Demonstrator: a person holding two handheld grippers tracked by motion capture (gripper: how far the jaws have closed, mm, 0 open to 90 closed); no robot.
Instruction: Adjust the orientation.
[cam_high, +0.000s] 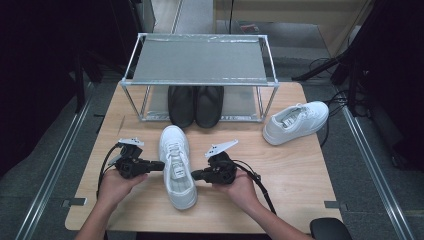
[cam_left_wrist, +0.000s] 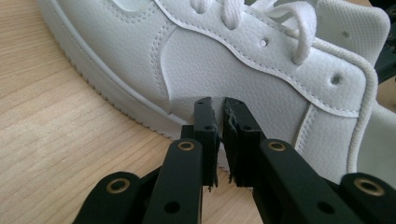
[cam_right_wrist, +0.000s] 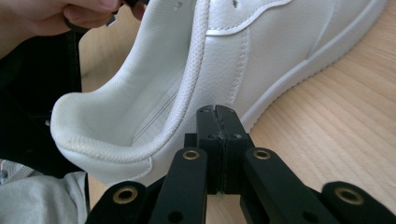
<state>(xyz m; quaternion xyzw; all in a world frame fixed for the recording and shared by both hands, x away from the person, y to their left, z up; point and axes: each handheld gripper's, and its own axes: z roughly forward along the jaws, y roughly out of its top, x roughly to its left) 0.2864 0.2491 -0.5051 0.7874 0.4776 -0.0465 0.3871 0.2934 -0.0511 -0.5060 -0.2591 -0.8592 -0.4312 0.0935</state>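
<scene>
Pale wood grain runs across the table (cam_high: 295, 170), which stands in a dim room with dark floor on both sides and cables trailing off at the right.

At the table's middle lies a white lace-up sneaker (cam_high: 176, 165), sole down, toe pointing away from the person and heel nearest them. The left gripper (cam_high: 159, 165) meets it from one flank, the right gripper (cam_high: 196, 175) from the other, so the shoe sits pinched between the two tips. In the left gripper view the jaws stand almost together, a thin slit between the pads and nothing in it, their ends against the white leather side panel just above the sole. In the right gripper view the jaws are pressed fully together, empty, nosed up beside the padded heel collar.

My judgement is that the hold is only a squeeze from two sides, with neither pair of jaws clasping anything. The smooth leather could let a tip skid, and the shoe might then twist, tip onto its side or drop if lifted. Uneven pressure could swing the heel round. The soft collar on the right may simply cave in instead of taking the push, and a loose lace could snag a jaw.

Beyond it, a second white sneaker (cam_high: 296, 122) rests near the table's right far corner, well apart from the first. Two black shoes (cam_high: 195, 105) stand side by side on the lower level of a metal-framed shoe rack (cam_high: 200, 60) at the far edge.

Count: two white sneakers, two black shoes, one rack, two grippers.
</scene>
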